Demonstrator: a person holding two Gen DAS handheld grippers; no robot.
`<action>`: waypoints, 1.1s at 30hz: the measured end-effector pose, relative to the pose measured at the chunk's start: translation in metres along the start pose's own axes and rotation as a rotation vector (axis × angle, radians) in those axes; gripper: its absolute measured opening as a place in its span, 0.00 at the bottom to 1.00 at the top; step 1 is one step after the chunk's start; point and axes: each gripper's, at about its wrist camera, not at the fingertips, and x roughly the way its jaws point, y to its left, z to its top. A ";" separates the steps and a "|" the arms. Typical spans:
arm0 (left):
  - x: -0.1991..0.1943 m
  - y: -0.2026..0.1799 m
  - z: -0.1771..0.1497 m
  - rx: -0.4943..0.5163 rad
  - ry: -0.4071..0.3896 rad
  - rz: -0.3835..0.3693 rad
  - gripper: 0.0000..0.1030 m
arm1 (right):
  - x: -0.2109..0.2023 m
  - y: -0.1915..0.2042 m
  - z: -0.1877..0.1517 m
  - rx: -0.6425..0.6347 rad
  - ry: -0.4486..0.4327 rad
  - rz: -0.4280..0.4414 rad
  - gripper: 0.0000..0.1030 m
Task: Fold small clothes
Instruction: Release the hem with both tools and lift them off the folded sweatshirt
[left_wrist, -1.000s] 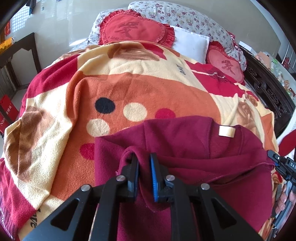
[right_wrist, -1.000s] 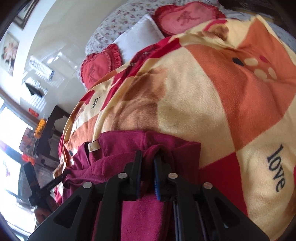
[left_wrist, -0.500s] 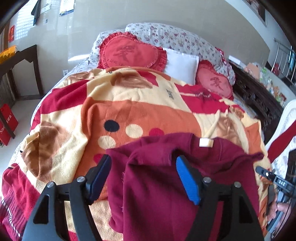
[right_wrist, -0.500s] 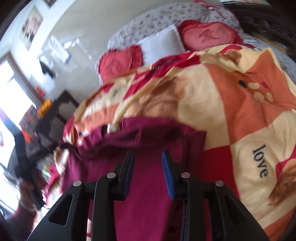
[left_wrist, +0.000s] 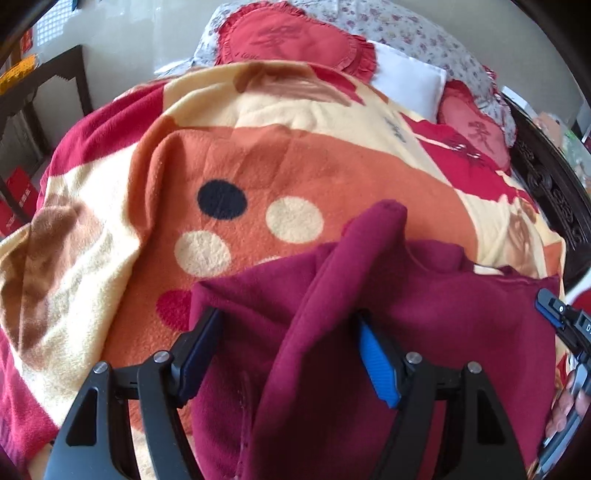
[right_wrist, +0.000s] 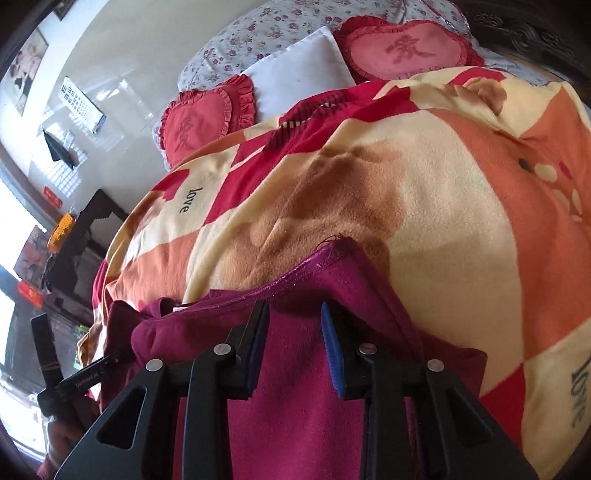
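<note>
1. Bedroom setting: a bed carries a patterned fleece blanket (left_wrist: 258, 155) in orange, cream and red. At its head lie heart-shaped red cushions (left_wrist: 291, 40), a white pillow (left_wrist: 410, 85) and floral bedding (right_wrist: 258, 33). Dark carved furniture (left_wrist: 554, 192) stands beside the bed.
2. Task item: a maroon garment (left_wrist: 461, 314) lies on the near part of the blanket, partly folded.
3. Left gripper (left_wrist: 288, 354): pitched steeply down over the garment. Its jaws have just been opening and stand wide apart; a raised fold of maroon cloth sits between them.
4. Right gripper (right_wrist: 293, 347): angled down at the garment's hemmed corner. Its jaws have just parted a little; cloth lies between them, with no pad seen pressing on it.
5. Limits: the garment's near edge is cut off, and the picture edges are distorted.
</note>
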 end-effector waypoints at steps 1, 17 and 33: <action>-0.004 0.001 -0.002 0.008 0.000 -0.002 0.74 | -0.006 0.002 -0.002 -0.012 0.007 0.000 0.10; -0.079 0.025 -0.108 0.104 0.048 -0.135 0.74 | -0.101 -0.022 -0.121 -0.047 0.143 -0.008 0.20; -0.087 0.036 -0.135 0.114 0.053 -0.157 0.73 | -0.117 -0.026 -0.152 -0.043 0.181 -0.042 0.00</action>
